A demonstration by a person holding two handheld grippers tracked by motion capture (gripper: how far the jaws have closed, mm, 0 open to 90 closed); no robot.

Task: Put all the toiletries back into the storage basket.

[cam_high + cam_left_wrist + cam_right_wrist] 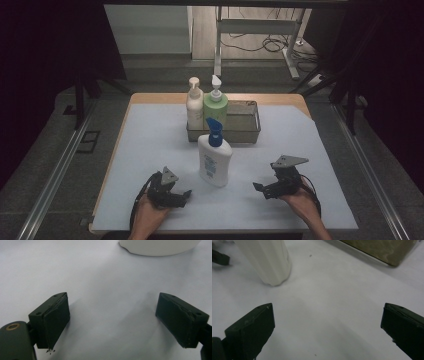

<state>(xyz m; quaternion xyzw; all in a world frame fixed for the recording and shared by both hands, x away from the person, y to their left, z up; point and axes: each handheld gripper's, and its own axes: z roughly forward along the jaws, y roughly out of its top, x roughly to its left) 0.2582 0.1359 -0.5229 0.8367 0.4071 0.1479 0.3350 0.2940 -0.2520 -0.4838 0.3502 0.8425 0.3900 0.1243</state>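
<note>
Seen from the high view, a white bottle with a blue pump top [215, 155] stands upright at the centre of a pale blue table [150, 145], just below a metal mesh basket [245, 125]. The basket holds a cream pump bottle [194, 103] and a green pump bottle [215, 102] at its left end. The left gripper [186, 194] sits lower left of the white bottle, the right gripper [257, 187] lower right, both near it without touching. Each gripper's jaws are spread wide and released, with bare table between them; the left gripper view shows the bottle's base [160, 246] at the top edge
</note>
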